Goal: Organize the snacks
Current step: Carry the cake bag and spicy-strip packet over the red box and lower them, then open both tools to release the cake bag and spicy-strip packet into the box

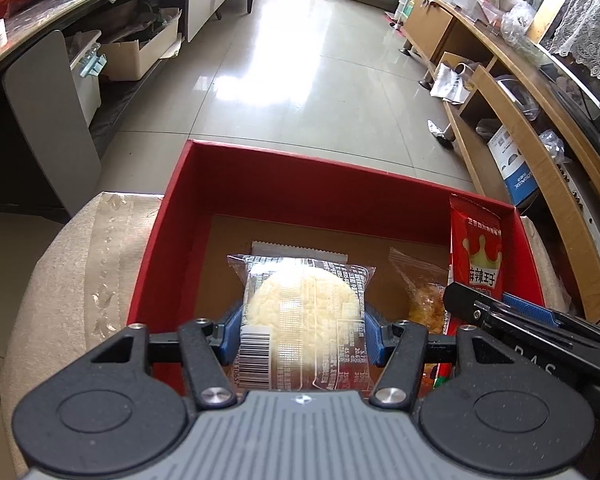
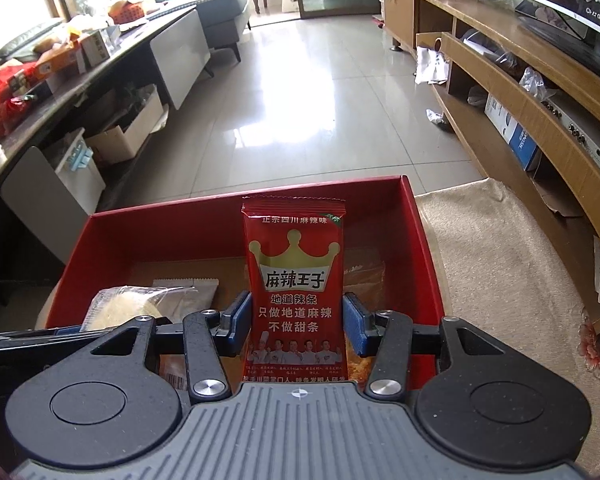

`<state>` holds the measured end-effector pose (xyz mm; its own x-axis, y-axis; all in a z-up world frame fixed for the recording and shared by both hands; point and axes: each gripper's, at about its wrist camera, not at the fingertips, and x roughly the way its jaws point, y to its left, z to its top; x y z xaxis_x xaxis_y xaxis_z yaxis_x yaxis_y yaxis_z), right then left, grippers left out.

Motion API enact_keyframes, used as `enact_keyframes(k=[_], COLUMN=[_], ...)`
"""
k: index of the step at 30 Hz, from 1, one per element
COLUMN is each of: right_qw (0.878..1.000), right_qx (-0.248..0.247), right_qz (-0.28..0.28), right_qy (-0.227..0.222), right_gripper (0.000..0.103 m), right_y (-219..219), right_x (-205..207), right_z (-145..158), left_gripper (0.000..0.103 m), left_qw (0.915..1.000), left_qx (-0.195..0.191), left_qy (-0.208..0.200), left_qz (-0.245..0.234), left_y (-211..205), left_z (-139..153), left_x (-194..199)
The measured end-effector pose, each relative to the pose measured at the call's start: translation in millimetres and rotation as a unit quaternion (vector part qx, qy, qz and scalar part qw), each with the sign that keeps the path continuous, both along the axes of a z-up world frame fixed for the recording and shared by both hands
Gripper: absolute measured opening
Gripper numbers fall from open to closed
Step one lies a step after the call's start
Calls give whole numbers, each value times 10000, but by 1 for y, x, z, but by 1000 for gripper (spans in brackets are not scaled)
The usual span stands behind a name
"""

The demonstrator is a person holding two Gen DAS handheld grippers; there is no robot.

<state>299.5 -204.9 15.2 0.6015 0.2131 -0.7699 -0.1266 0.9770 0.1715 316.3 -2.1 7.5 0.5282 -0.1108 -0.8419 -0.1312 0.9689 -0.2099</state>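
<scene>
Over the red box point(image 1: 342, 184), two snack packets are held side by side, one in each gripper. The left gripper point(image 1: 302, 330) is clamped on a clear-wrapped rice cracker point(image 1: 302, 312): both blue pads press the packet's sides, and the packet stands tilted above the box's brown floor with its barcode end nearest the camera. Beneath and beyond it, a flat pale sachet point(image 1: 298, 249) with a serrated edge lies on the box floor. To its right, a clear bag of orange-yellow snack point(image 1: 422, 294) rests on the floor as well.

The right gripper point(image 2: 296, 322) has a red spicy-strip packet point(image 2: 296, 280) between its fingers, upright, crown logo and print facing the camera. On the left side the pad meets the packet's edge; on the right a narrow gap shows between pad point(image 2: 354, 322) and packet, so the jaws stand slightly apart and contact on that side cannot be confirmed. In the left wrist view the same red packet stands at the box's right wall, with the right gripper's black finger crossing in front of it.

The box sits on a beige embroidered cushion point(image 2: 500, 264). Beyond lies a glossy tiled floor point(image 1: 300, 80), with a wooden shelf unit point(image 2: 540, 92) along one side and a dark cluttered counter point(image 2: 60, 80) along the other.
</scene>
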Motion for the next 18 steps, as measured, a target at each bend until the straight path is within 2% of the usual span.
enact_keyframes(k=[16, 18], right_qw=[9999, 9999], right_qx=[-31, -31], right_qz=[-56, -94], right_qy=[-89, -122], right_gripper=[59, 62], right_y=[-2, -4], right_x=[-3, -4], right_z=[3, 5], left_gripper=[58, 59], left_qw=[10000, 9999], left_qx=[20, 21], left_qy=[-54, -93], left_qz=[26, 32], left_y=[-3, -3], left_z=[3, 6], left_x=[-1, -3])
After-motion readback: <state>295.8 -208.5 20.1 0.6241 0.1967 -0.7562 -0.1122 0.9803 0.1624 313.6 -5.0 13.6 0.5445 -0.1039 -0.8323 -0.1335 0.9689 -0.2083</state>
